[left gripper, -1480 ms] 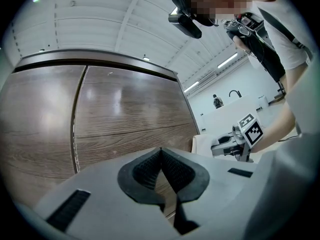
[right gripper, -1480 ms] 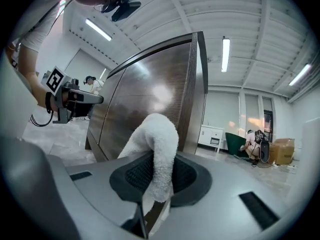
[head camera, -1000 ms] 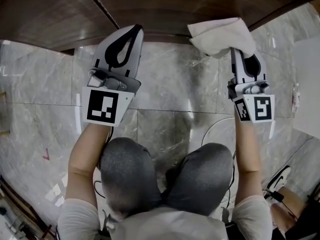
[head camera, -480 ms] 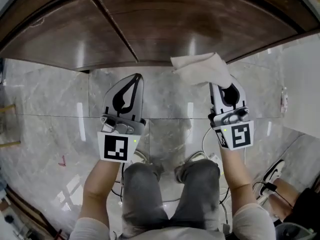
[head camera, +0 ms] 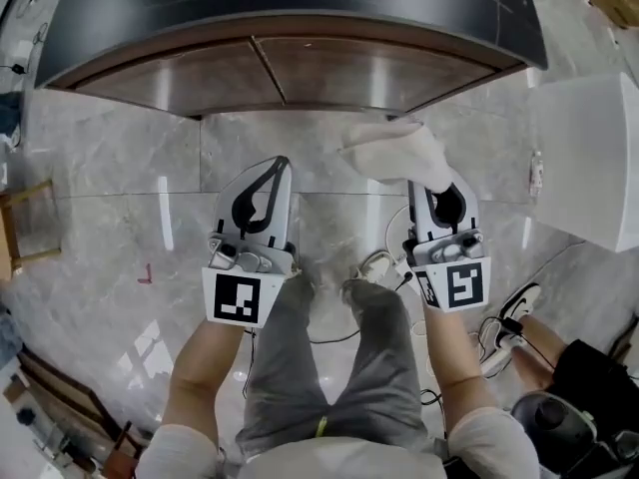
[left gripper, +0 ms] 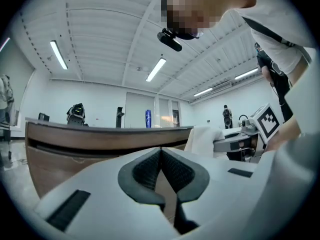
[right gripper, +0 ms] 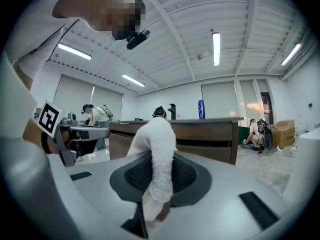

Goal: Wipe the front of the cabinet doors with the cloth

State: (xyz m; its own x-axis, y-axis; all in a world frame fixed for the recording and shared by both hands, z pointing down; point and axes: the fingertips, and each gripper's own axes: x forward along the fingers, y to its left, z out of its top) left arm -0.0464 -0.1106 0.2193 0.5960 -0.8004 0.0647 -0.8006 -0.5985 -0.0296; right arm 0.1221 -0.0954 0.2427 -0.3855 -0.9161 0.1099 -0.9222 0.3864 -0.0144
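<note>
The curved wooden cabinet doors (head camera: 329,73) stand well apart from both grippers, across a stretch of grey marble floor (head camera: 110,228), so nothing is wiping them at this moment. The white cloth (head camera: 394,153) is pinched at one end only, with its loose bulk flopping out ahead. Pressed hard along the wood, it could drag free or bunch up. The right gripper (head camera: 436,186) is clamped on it, and the left gripper (head camera: 278,166) has its jaws together on nothing.
</note>
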